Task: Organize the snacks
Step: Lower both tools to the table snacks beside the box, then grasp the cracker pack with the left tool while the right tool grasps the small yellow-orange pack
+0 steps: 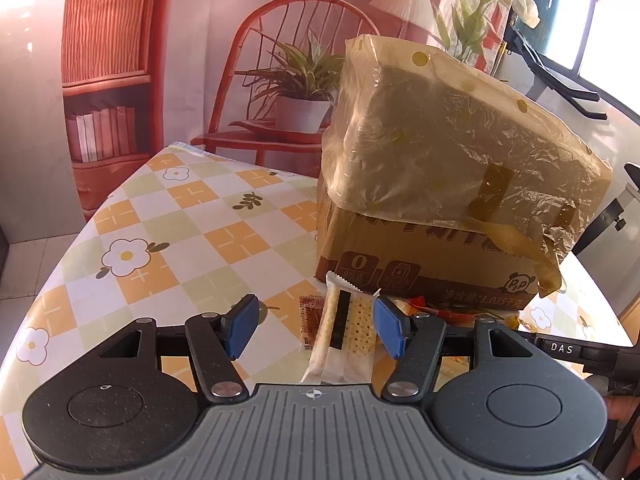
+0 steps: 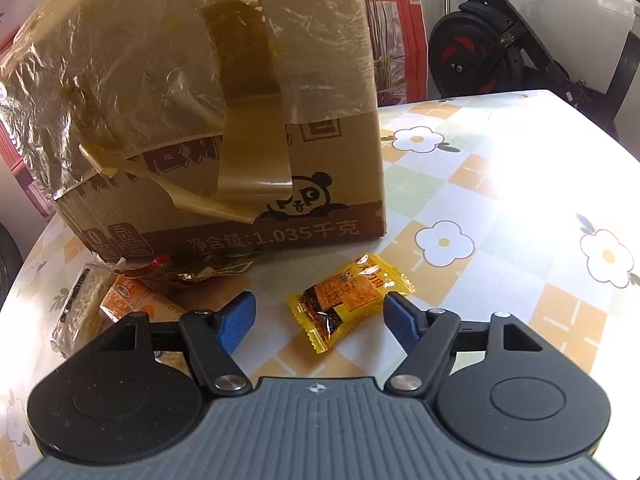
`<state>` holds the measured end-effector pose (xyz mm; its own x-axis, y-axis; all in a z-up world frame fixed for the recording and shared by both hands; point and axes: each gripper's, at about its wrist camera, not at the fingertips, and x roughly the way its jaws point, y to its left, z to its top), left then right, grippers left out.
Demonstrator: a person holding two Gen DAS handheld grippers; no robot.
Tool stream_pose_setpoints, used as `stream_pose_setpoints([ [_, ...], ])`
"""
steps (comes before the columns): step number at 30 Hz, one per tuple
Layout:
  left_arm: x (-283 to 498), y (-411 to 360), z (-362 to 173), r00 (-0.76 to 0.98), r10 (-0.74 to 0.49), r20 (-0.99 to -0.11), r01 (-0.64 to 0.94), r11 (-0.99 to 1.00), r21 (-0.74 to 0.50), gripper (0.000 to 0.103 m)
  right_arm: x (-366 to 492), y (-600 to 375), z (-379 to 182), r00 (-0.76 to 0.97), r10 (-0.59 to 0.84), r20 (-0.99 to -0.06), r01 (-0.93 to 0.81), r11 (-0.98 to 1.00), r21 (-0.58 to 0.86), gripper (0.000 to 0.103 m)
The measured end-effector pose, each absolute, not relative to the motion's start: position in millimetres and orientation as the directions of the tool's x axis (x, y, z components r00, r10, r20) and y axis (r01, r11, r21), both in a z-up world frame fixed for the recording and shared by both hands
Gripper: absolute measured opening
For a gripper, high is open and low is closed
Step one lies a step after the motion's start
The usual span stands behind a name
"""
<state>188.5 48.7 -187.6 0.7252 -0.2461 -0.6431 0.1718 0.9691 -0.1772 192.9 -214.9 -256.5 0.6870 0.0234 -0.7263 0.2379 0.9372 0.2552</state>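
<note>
Your right gripper [image 2: 320,318] hangs over the yellow snack packet [image 2: 349,299], fingers spread, with the packet lying between the blue pads but neither pad pressing on it; nothing is held there. That packet sits skewed across the gap, so if you close as you are, the pads may catch only a crimped corner and the slick foil could squirt out or spin toward the cardboard box [image 2: 224,128]. Your left gripper [image 1: 316,326] is likewise spread, with the long cracker packet [image 1: 344,332] between its pads, close to one pad but, as far as you can tell, not pinched. Beside it lies a small red sachet [image 1: 311,320], and more wrappers crowd against the foot of the box, so a careless close could drag a neighbour along or crush the crackers. The loose plastic and tape [image 2: 248,140] hanging off the box could snag a finger if you push forward, and the smooth checked tablecloth [image 1: 192,216] will let packets slide.
</note>
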Motion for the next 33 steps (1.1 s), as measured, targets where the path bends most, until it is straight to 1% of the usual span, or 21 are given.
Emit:
stream_pose_setpoints([
  [4,186.2,50.4,-187.5,0.727,-0.252,-0.639,0.171,0.967,-0.187,0.066,201.4,-218.9,-262.1,0.694,-0.013,-0.720,0.245,0.945,0.219,0.062],
  [5,185.9,50.6,-188.0,0.726,-0.250,-0.640,0.170,0.968,-0.185,0.066,203.2,-220.3,-264.0,0.693,-0.013,-0.721,0.238,0.948,0.211,0.057],
  [10,187.0,48.7,-191.3,0.722,-0.244,-0.647,0.167,0.970,-0.179,0.066,206.3,-212.4,-271.6,0.708,-0.035,-0.705,0.166,0.979,0.118,0.054],
  [11,186.7,47.6,-191.7,0.723,-0.244,-0.647,0.170,0.970,-0.175,0.066,205.2,-209.7,-273.5,0.712,-0.046,-0.700,0.150,0.985,0.088,0.050],
  [12,186.4,46.7,-191.9,0.723,-0.244,-0.646,0.174,0.970,-0.171,0.066,204.1,-208.7,-274.2,0.717,-0.054,-0.695,0.139,0.988,0.066,0.043],
  [15,185.3,43.5,-193.2,0.722,-0.245,-0.647,0.187,0.970,-0.158,0.066,198.6,-207.8,-280.2,0.740,-0.042,-0.671,0.101,0.994,0.049,0.035],
  [19,185.0,39.6,-196.9,0.713,-0.244,-0.658,0.209,0.969,-0.133,0.066,189.3,-204.4,-287.6,0.769,-0.020,-0.639,0.052,0.998,0.032,0.035],
  [21,185.5,37.0,-199.3,0.707,-0.242,-0.664,0.216,0.969,-0.123,0.066,184.6,-204.0,-290.7,0.780,0.004,-0.626,0.034,0.998,0.047,0.035],
  [29,193.4,23.0,-212.7,0.686,-0.240,-0.687,0.242,0.966,-0.096,0.064,180.4,-209.1,-291.2,0.790,0.030,-0.613,0.021,0.997,0.076,0.035],
  [30,195.5,20.9,-214.3,0.683,-0.241,-0.689,0.244,0.965,-0.096,0.060,179.7,-208.8,-290.7,0.790,0.032,-0.612,0.020,0.997,0.079,0.035],
  [31,197.2,18.0,-216.1,0.679,-0.243,-0.692,0.249,0.964,-0.094,0.052,179.5,-208.7,-290.5,0.791,0.034,-0.611,0.019,0.997,0.080,0.035],
  [33,201.0,9.5,-219.0,0.674,-0.248,-0.696,0.266,0.960,-0.085,0.048,180.0,-209.2,-290.6,0.792,0.035,-0.610,0.019,0.997,0.081,0.035],
])
